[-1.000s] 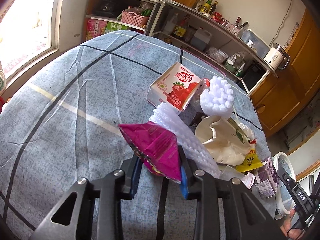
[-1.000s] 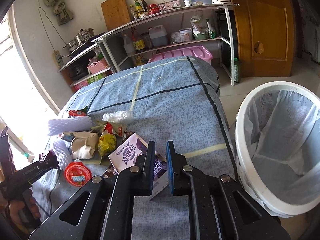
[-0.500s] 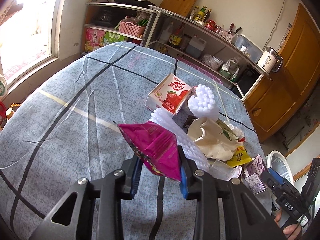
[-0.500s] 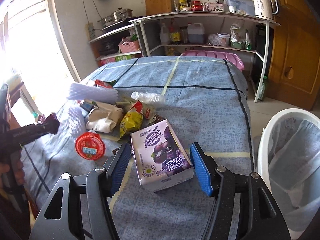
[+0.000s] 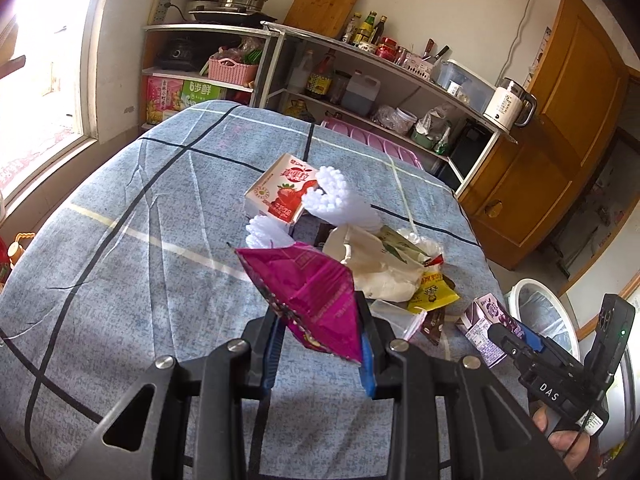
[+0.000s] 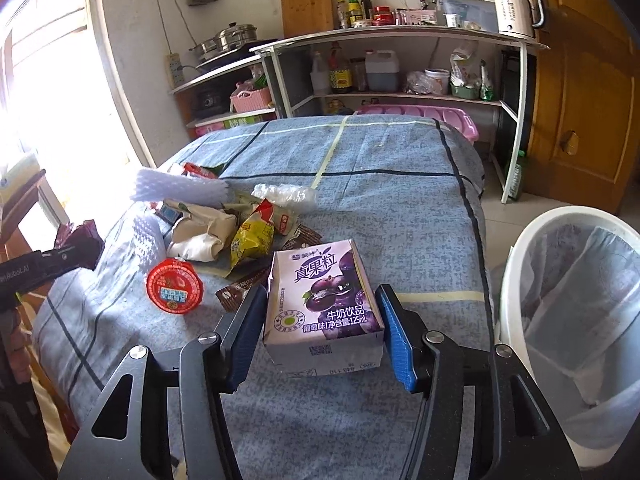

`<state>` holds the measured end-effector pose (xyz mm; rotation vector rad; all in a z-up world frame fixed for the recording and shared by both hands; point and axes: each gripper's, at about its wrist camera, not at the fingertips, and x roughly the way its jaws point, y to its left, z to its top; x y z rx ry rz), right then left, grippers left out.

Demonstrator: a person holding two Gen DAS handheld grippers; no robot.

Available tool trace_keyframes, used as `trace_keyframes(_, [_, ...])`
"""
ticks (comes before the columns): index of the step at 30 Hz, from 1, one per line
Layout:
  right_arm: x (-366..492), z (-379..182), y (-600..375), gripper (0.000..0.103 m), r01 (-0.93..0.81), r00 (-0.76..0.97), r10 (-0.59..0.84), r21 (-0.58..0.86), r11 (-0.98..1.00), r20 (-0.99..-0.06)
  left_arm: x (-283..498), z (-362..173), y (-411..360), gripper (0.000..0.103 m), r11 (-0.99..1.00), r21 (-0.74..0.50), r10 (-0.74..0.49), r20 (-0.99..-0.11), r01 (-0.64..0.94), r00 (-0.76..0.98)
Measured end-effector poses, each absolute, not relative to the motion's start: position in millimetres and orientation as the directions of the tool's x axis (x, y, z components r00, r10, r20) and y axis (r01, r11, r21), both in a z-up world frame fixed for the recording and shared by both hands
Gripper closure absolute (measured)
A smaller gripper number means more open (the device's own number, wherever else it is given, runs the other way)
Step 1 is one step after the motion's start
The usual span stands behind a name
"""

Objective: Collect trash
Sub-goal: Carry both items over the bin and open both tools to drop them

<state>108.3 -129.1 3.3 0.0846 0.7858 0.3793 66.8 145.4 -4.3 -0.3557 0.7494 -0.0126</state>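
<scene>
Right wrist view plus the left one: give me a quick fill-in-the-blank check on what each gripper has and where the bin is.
1. The left gripper is shut on a crumpled ____ wrapper.
2. The carton between the right gripper fingers is printed mainly in ____.
3. In the right wrist view the white bin stands to the ____ of the table.
4. The round red lid lies to the ____ of that carton.

Missing words: magenta; purple; right; left

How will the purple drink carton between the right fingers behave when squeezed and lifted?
The purple drink carton is a small paperboard box lying flat, so it probably won't roll or tip. Its walls look square and undented; likely fairly stiff, though a hard squeeze may crush it if it is empty. The right gripper has just been closing around its broad sides, which should give the pads flat contact.
</scene>
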Motion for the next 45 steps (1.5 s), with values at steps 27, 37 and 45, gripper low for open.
trace_keyframes(27, [80.7,46.0,-293.2,0.048,0.032,0.774,0.149,0.273,0.961,-0.616,112.5,29.7,-51.9,0.07,0.892,-0.293,-0.451,-0.635,0.344,0.627])
trace_keyframes(37, [81.6,30.3,-339.8,0.048,0.16,0.735,-0.007,0.164,0.973,-0.678,132.2,14.4,-141.4,0.07,0.825,-0.288,-0.532,-0.686,0.487,0.496])
trace_keyframes(45, [84.8,20.9,-357.4,0.047,0.203,0.703,-0.053,0.128,0.971,-0.709,138.4,-0.4,-176.2,0.058,0.812,-0.291,-0.534,-0.721,0.507,0.441])
